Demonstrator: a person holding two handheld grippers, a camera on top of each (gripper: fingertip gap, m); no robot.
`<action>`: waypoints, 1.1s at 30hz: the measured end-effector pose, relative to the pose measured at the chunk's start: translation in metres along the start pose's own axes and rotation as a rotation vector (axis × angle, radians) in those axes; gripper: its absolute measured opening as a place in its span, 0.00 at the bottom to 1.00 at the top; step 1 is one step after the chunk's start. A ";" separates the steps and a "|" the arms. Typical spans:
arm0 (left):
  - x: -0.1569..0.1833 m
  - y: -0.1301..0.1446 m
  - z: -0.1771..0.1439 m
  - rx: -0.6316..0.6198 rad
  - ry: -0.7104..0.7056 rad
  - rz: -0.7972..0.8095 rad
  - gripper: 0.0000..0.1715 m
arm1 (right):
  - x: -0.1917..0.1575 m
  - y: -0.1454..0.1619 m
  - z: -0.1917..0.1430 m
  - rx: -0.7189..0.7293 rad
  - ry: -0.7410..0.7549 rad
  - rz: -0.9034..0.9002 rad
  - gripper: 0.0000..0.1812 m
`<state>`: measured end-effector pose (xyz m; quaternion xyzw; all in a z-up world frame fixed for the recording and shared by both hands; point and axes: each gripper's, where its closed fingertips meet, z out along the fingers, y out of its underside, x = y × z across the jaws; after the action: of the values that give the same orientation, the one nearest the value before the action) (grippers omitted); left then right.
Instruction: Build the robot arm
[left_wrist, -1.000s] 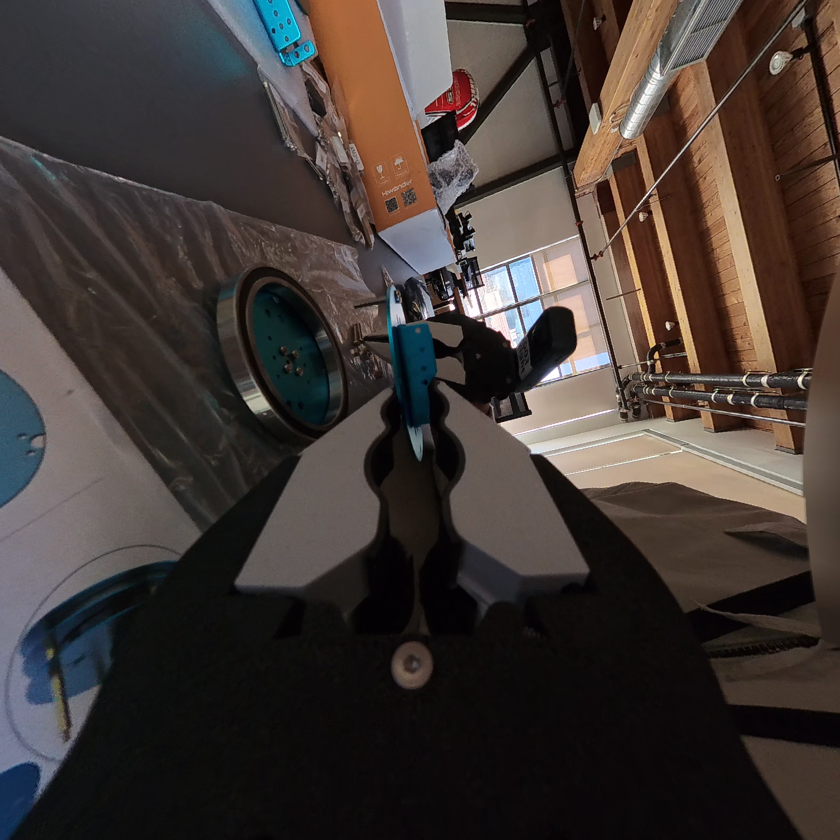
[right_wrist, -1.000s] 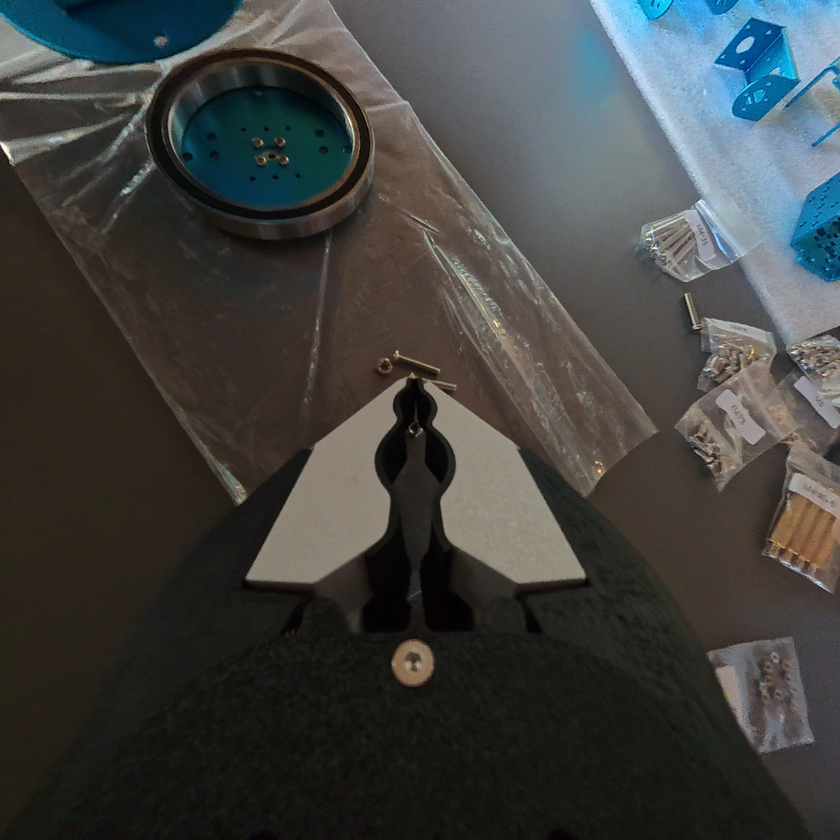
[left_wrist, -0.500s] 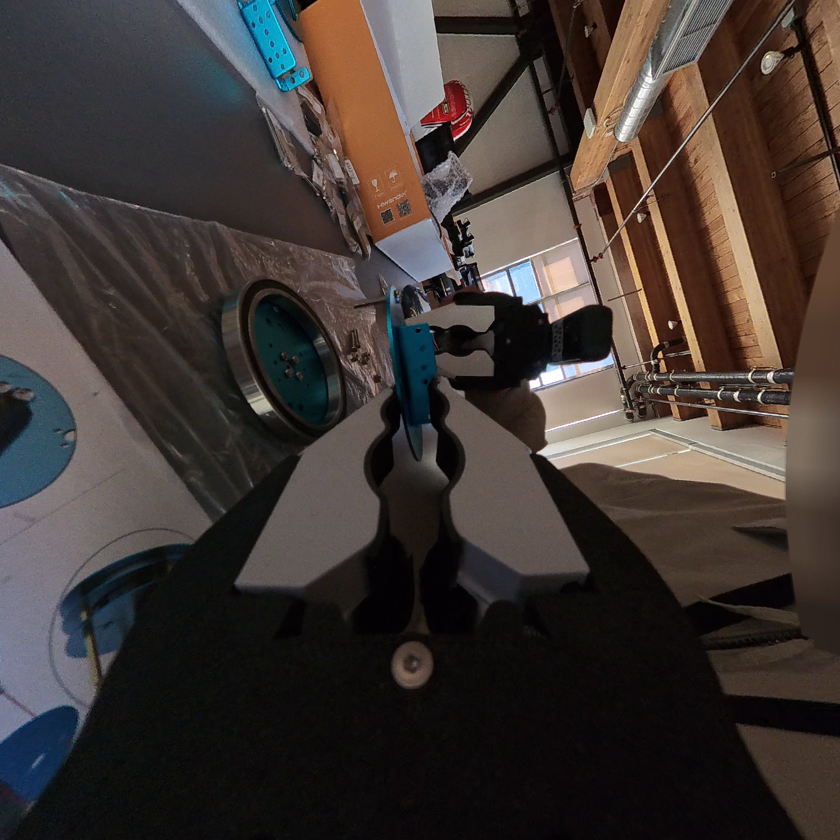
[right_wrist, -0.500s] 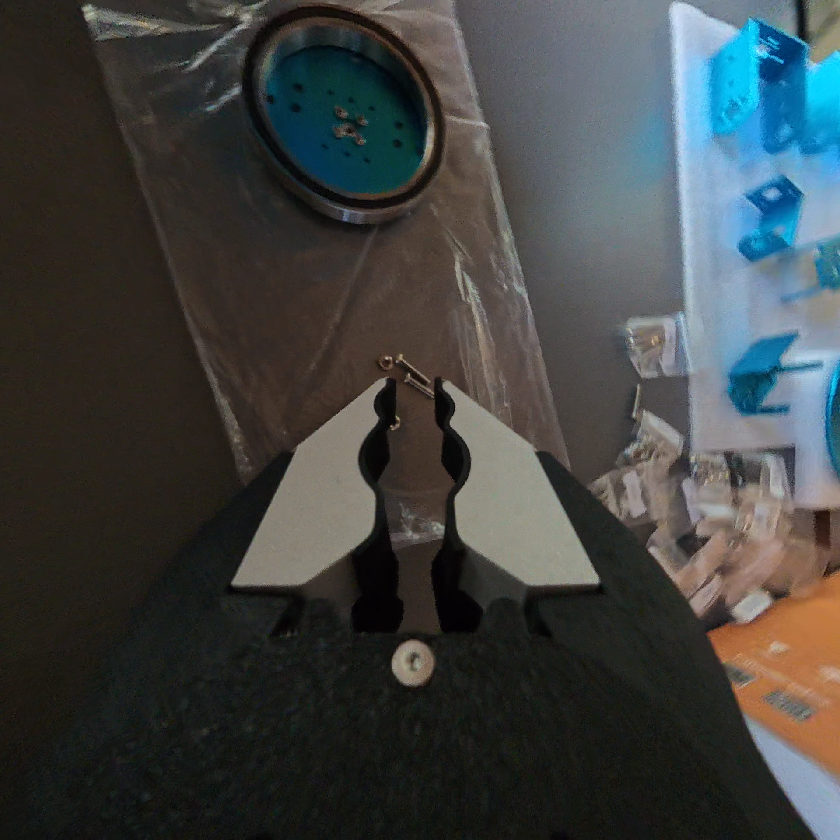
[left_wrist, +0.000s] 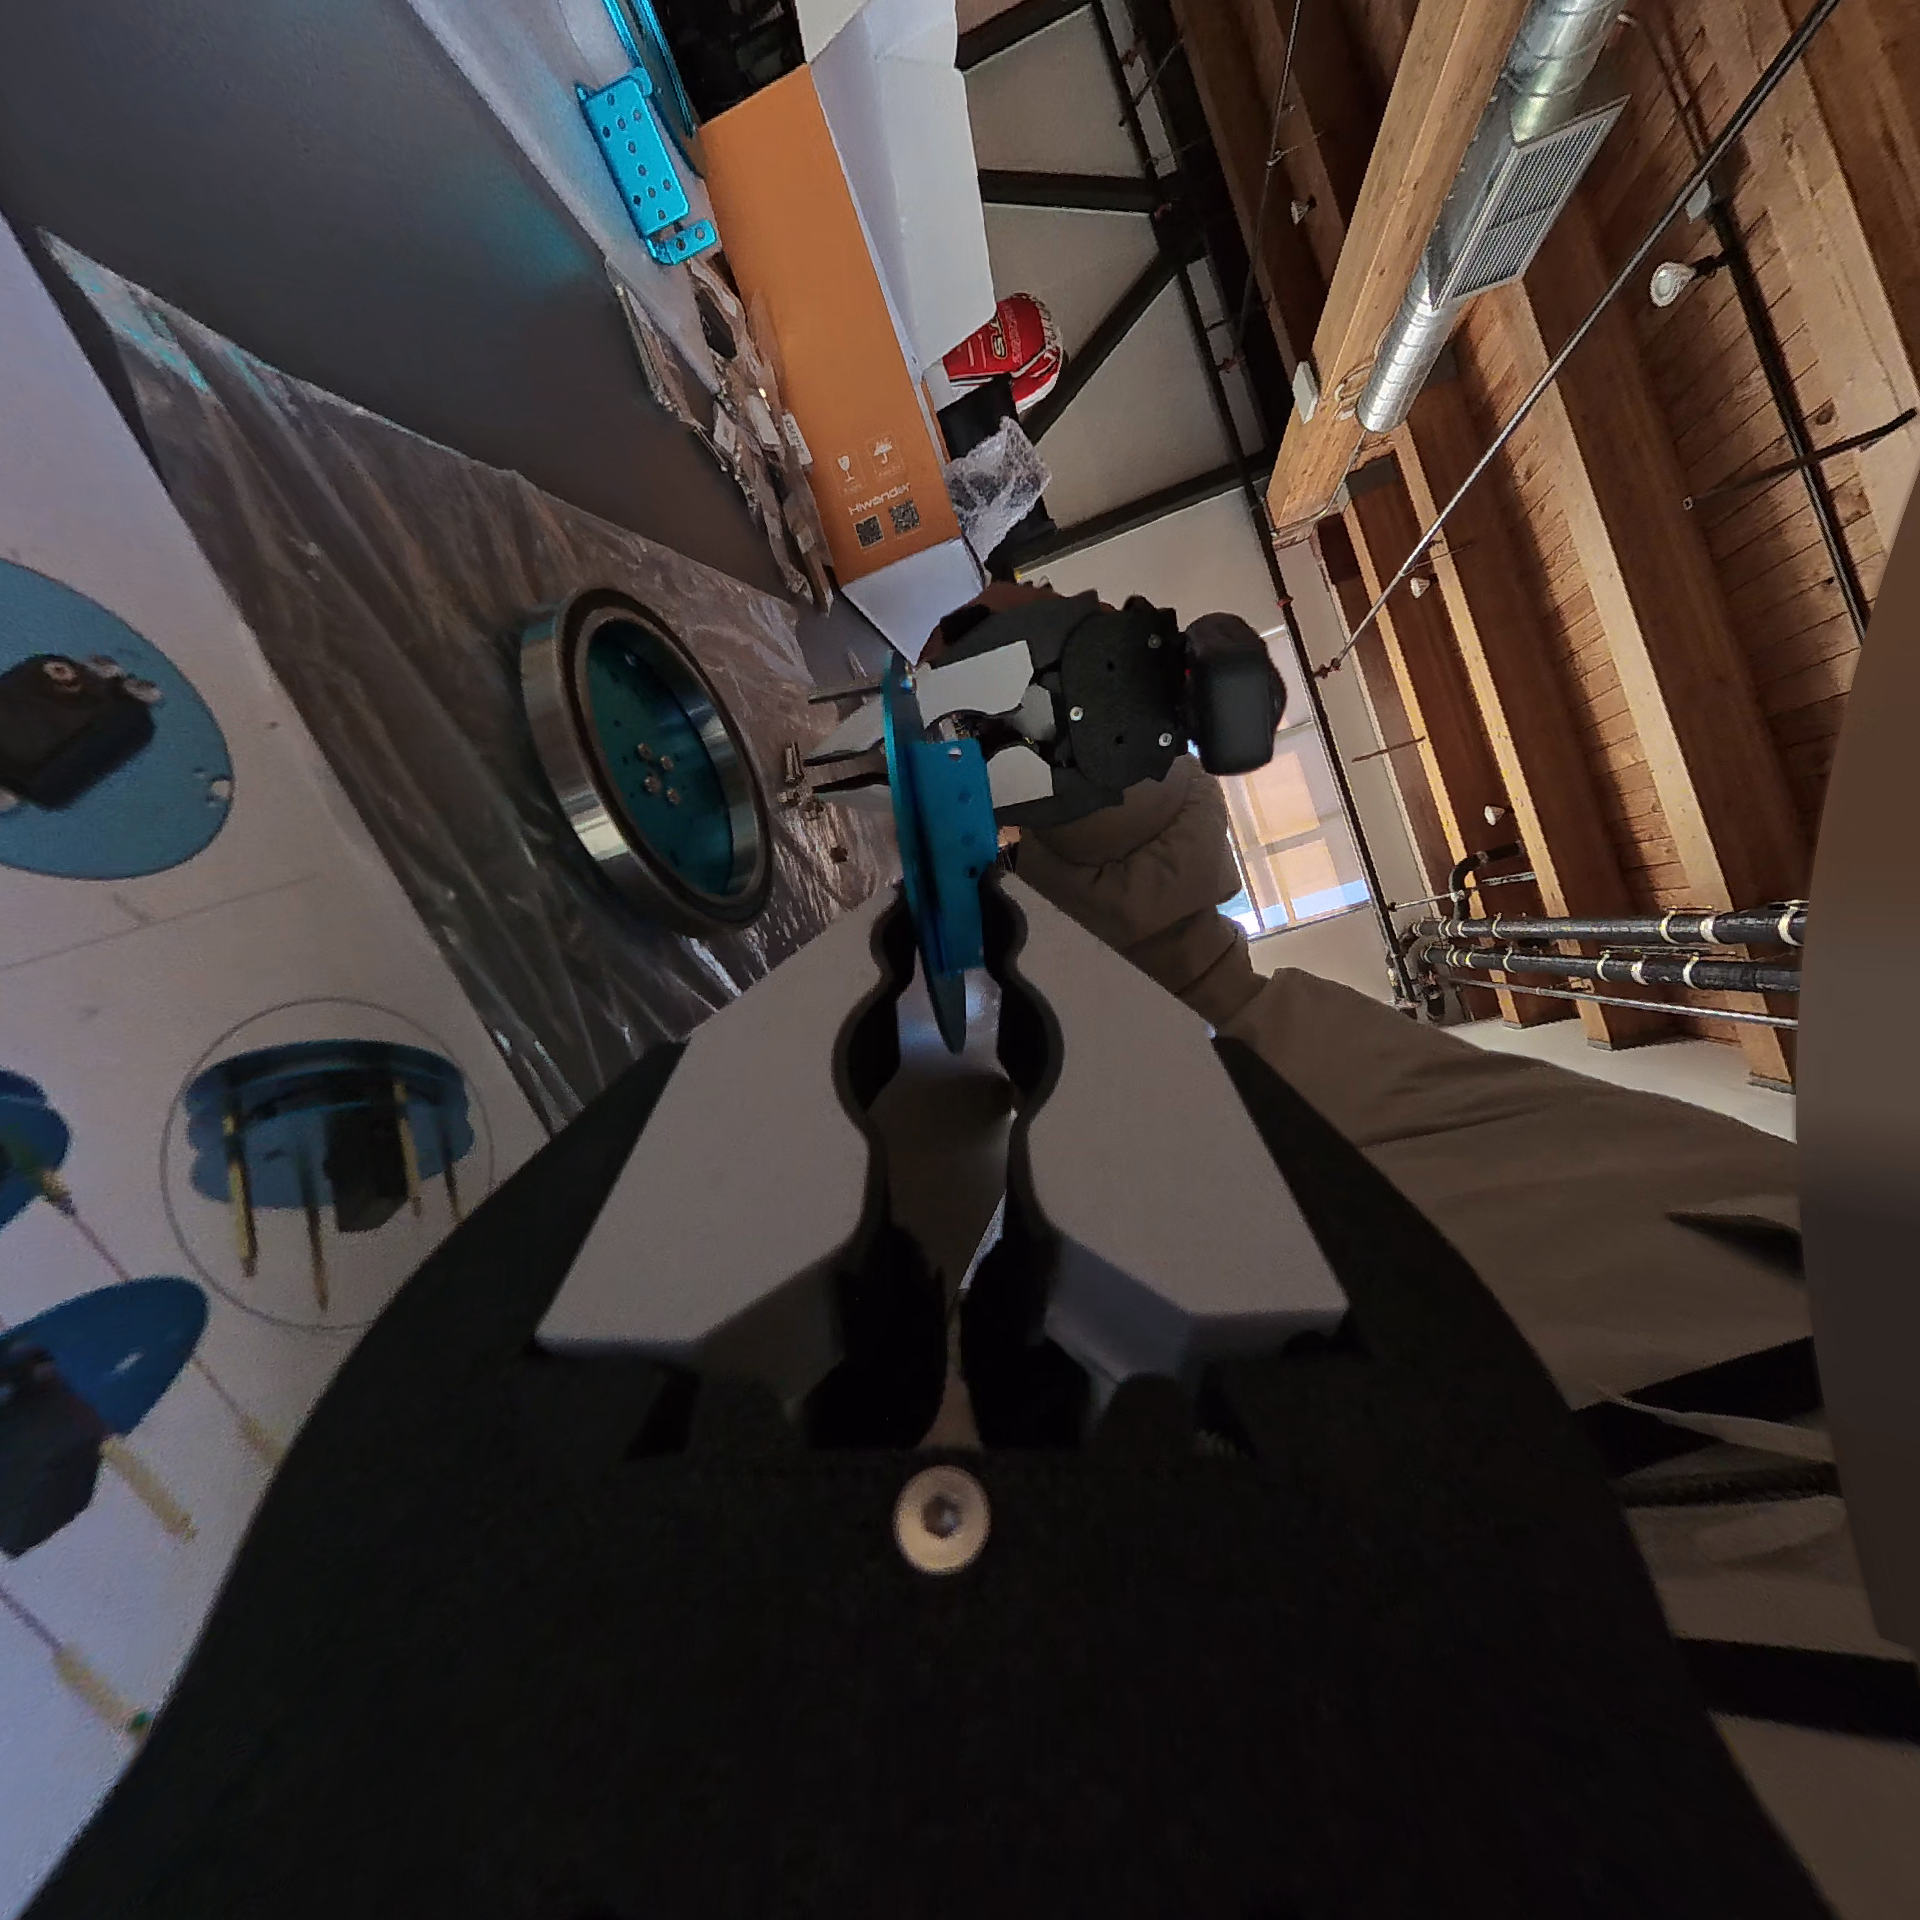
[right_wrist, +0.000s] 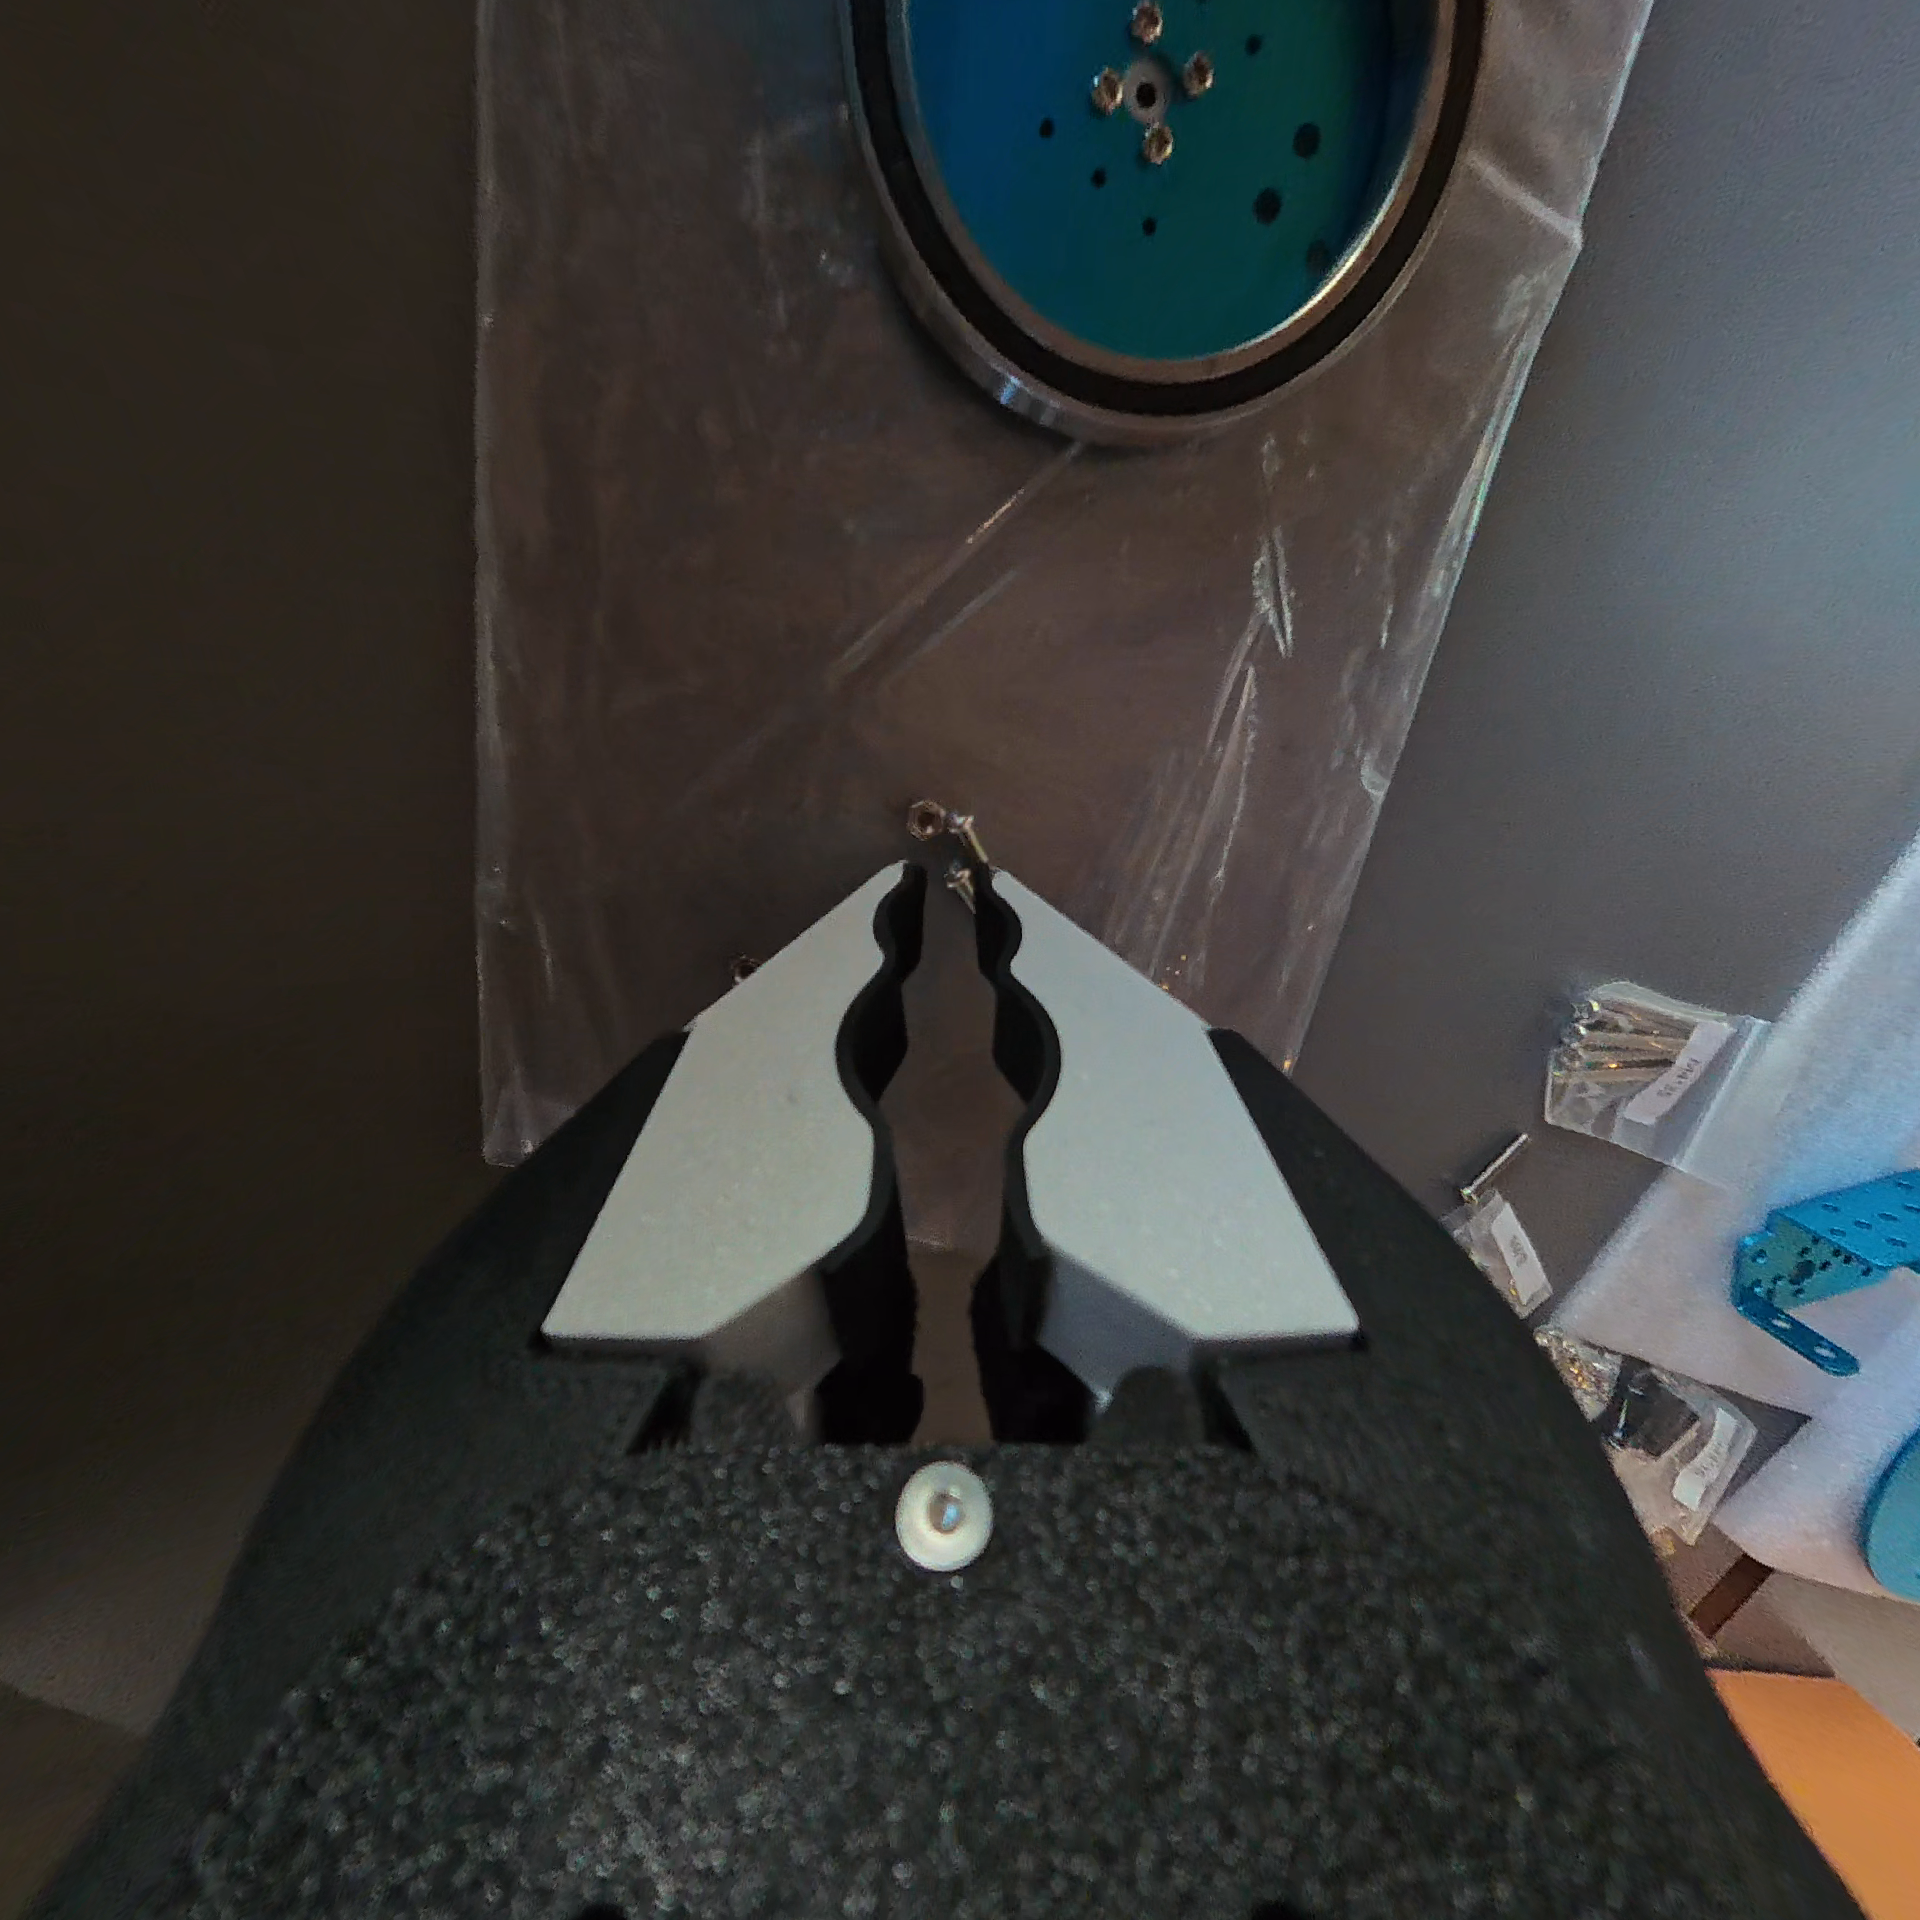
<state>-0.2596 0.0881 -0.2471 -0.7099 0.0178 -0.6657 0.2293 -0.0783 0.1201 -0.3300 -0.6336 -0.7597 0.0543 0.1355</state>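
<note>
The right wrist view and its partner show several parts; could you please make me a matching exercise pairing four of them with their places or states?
Things:
1. blue disc part
2. steel-rimmed ring
3. loose nut and screws
4. right tool

States:
A. lying on the clear plastic sheet, top of view
B. open, empty
C. clamped in the left tool
D. just ahead of the tips

Pairs: 1-C, 2-A, 3-D, 4-B

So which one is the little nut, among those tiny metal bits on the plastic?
Find the clear plastic sheet on the dark table, with the big steel ring at its far end. Just beyond the tips of the right hand-held gripper lie small fasteners. The nut is the short six-sided piece with a hole; the screws beside it are thin.
</note>
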 end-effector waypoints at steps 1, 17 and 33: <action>0.000 0.001 -0.002 0.002 -0.002 0.001 0.07 | 0.001 0.001 0.001 -0.007 0.000 -0.002 0.04; -0.009 0.000 -0.005 0.019 -0.002 -0.026 0.07 | 0.009 -0.015 -0.013 0.142 0.129 0.111 0.02; 0.009 0.001 0.030 -0.009 0.188 -0.184 0.06 | 0.013 -0.148 -0.091 1.356 0.098 0.625 0.02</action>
<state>-0.2294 0.0934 -0.2394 -0.6439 -0.0229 -0.7476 0.1615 -0.1955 0.0962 -0.2031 -0.5993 -0.3371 0.5186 0.5082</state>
